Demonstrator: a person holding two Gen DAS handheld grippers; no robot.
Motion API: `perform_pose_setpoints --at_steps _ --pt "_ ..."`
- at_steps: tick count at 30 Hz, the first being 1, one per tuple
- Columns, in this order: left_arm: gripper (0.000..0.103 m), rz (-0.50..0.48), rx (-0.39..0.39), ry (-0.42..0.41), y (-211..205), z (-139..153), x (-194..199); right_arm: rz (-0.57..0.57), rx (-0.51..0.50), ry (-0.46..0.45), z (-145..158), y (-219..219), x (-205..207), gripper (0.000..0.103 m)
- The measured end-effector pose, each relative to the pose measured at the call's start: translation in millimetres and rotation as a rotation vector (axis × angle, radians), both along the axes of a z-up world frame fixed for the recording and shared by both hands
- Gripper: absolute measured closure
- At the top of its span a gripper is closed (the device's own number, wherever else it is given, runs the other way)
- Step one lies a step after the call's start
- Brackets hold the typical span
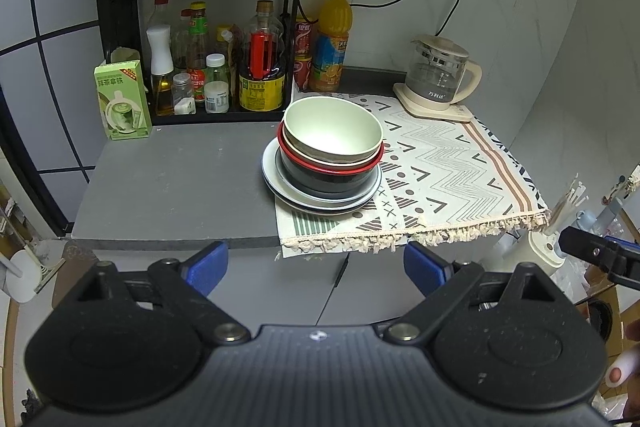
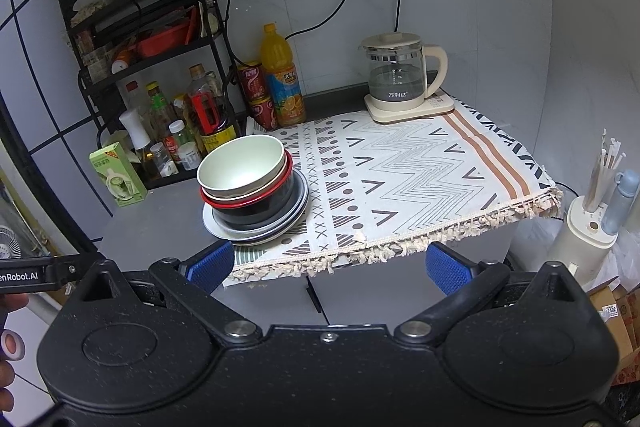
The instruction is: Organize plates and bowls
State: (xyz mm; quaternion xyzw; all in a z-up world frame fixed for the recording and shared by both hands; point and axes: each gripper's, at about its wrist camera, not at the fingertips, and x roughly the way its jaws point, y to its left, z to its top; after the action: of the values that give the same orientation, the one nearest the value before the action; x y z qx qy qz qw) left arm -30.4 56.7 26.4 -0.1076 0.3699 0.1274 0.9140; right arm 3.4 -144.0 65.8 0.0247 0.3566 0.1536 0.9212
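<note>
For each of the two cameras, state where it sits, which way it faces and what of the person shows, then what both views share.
Left wrist: behind the open left gripper, below the counter edge, facing the bowl stack; the right gripper enters at right.
Right wrist: behind the open right gripper, facing the patterned cloth; a hand shows at left.
Shared: bowl stack, cloth, kettle, juice bottle.

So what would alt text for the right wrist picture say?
A pale green bowl sits nested in a red-rimmed black bowl on stacked grey plates, at the left edge of a zigzag-patterned cloth on a grey counter. The right gripper, jaws open, hangs short of it.
</note>
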Motion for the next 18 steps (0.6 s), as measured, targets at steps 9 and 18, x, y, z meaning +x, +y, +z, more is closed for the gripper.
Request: perform_pose_setpoints --at_steps 9,18 --pt "0.009 0.001 0.001 -0.001 -1.7 0.9 -1.9 0.001 -0.001 0.004 0.6 -0.2 -3.7 0.000" --pt "0.009 0.006 0.005 -0.002 -2.5 4.6 -5.3 0.000 0.003 0.004 0.3 0.7 -4.9 0.000"
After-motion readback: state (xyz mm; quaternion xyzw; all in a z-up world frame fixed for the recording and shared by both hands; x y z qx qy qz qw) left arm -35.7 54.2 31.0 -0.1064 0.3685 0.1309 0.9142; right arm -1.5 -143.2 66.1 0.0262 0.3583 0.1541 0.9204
